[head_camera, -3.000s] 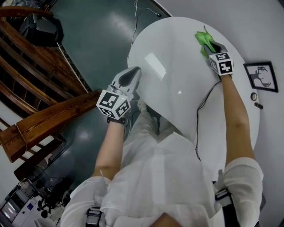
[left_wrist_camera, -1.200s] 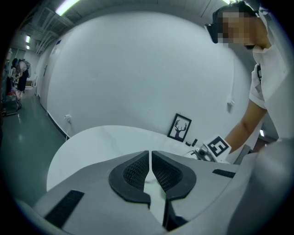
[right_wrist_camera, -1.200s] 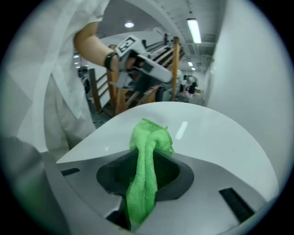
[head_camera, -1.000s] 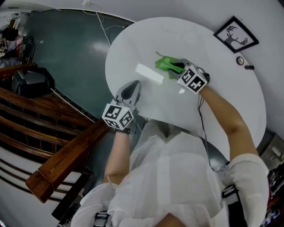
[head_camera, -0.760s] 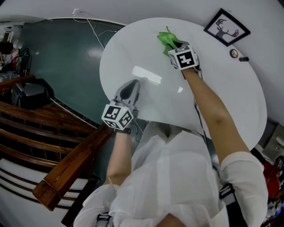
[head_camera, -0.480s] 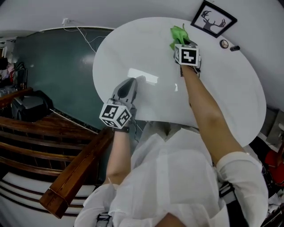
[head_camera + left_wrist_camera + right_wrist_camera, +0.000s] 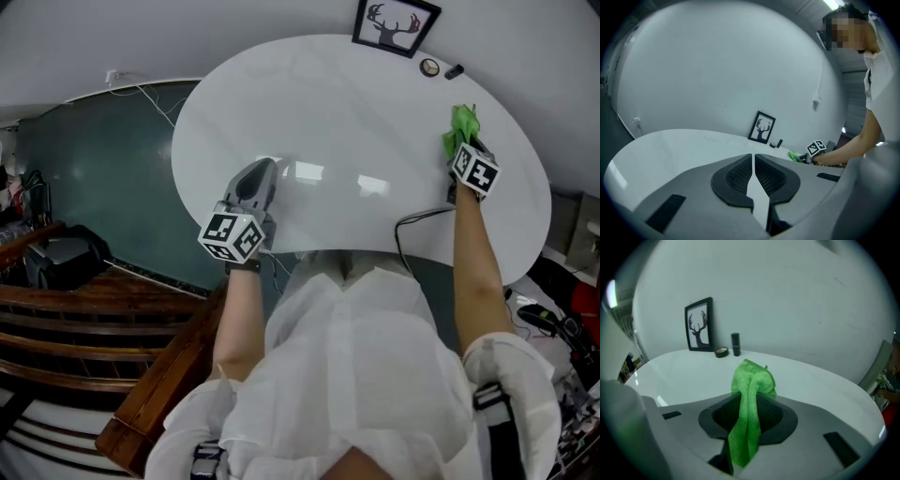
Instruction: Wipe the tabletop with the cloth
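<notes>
**Entry: cloth at the right rim of the tabletop**

- Green cloth (image 7: 749, 413): pinched between the jaws of the right tongs (image 7: 462, 150). A bunched end sticks out past the jaw tips and a narrower tail hangs back between the pads.
- Position: over the right-hand rim of the white oval tabletop (image 7: 356, 112) in the head view. I cannot tell whether the bunched end presses on the surface.
- Right arm stretched out along that side. A dark cable (image 7: 412, 223) lies on the tabletop near the front edge, just beside the arm.
- Left tongs (image 7: 259, 176): jaws pressed together with nothing between them (only a thin seam shows in the left gripper view). They sit at the near left edge of the tabletop, well apart from the cloth.
- Far side: a framed deer picture (image 7: 395, 21) leans upright against the wall (image 7: 787, 296). Beside it are a small round tin (image 7: 721, 352) and a dark cylinder (image 7: 735, 344), the two close together.
</notes>
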`<state>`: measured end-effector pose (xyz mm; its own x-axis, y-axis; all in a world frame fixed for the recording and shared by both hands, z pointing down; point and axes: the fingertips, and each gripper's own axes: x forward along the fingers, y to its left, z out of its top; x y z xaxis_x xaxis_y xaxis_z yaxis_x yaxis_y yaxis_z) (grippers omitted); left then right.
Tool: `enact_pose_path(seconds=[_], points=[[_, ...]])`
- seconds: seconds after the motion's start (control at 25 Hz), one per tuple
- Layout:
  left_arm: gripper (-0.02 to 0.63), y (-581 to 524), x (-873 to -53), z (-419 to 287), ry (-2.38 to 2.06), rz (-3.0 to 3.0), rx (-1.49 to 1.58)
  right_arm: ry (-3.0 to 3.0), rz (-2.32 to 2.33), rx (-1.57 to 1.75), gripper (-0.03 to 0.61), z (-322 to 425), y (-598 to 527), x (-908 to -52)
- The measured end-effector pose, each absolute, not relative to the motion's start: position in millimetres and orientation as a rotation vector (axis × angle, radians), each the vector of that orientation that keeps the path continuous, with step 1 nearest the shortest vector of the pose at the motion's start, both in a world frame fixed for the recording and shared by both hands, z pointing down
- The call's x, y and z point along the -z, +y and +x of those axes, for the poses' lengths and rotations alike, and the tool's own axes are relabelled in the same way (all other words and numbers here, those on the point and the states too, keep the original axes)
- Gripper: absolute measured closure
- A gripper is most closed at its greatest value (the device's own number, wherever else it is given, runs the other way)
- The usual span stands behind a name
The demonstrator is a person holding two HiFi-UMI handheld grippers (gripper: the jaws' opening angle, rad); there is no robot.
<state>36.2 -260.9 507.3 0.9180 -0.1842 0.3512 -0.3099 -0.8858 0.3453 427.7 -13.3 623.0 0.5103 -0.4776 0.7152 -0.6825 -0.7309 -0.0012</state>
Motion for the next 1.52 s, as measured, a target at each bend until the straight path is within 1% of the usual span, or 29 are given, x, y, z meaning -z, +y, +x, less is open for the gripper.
enact_pose_path(seconds=[0.12, 0.28, 0.4, 0.48, 0.6, 0.8, 1.12, 1.36, 1.52], points=[[0.586, -254, -507, 48, -0.33, 2.692, -0.454, -0.863, 2.525, -1.073, 0.491, 442, 56, -626], [0.586, -251, -504, 53, -0.333, 2.719, -0.469, -0.724, 2.576, -1.084, 0.491, 442, 126, -629], [0.586, -250, -500, 46, -0.329, 2.727, -0.464, -0.642, 2.639, -1.106, 0.491, 427, 153, -630], [0.586, -250, -500, 38, -0.313, 2.726, -0.465, -0.627, 2.671, -1.117, 0.491, 410, 151, -630], [0.586, -254, -503, 25, -0.282, 2.715, -0.468, -0.695, 2.662, -1.096, 0.491, 378, 117, -631], [0.586, -252, -501, 1, -0.211, 2.715, -0.473, -0.949, 2.535, -1.002, 0.491, 312, 5, -626], [0.586, -248, -498, -37, -0.105, 2.748, -0.478, -1.283, 2.303, -0.872, 0.491, 166, -149, -618], [0.586, -240, -512, -65, -0.039, 2.741, -0.49, -1.501, 2.133, -0.834, 0.491, 58, -182, -625], [0.586, -226, -522, -65, 0.038, 2.708, -0.514, -1.67, 1.939, -0.755, 0.491, -5, -177, -621]])
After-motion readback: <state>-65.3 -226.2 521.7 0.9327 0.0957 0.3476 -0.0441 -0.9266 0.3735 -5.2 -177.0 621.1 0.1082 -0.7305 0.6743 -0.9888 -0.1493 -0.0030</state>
